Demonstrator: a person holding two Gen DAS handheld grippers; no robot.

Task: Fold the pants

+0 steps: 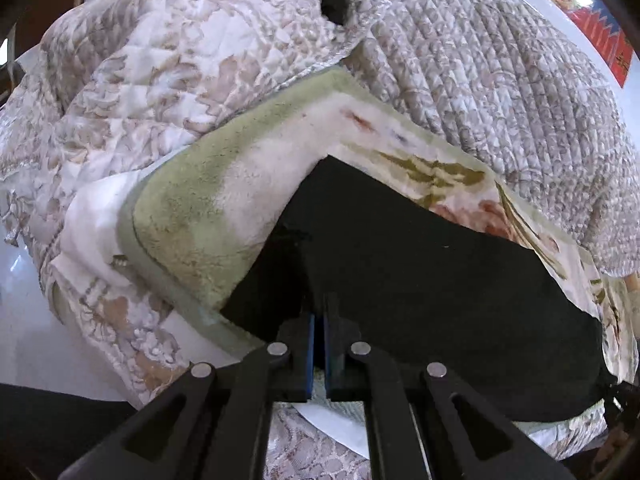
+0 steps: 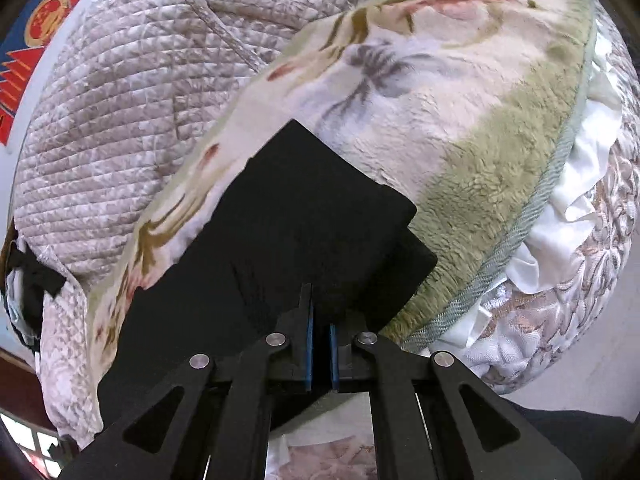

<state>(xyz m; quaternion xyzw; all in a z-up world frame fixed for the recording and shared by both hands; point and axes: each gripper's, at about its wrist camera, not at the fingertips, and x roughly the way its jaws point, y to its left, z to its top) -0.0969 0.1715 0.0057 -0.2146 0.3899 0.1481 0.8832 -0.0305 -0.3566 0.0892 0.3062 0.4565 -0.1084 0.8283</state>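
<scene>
both tongs [image 1: 319,344] [image 2: 320,354] nearly closed over black pants [image 1: 420,248] on floral blanket [image 2: 440,100].

- A home bedroom: quilted bedspread [image 1: 500,72] fills the upper frame.
- Floral fleece blanket [image 2: 460,120] lies spread at centre.
- White bed frame [image 1: 24,320] at lower left.

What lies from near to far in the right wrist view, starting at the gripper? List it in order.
right gripper → black pants → floral fleece blanket → quilted bedspread
</scene>
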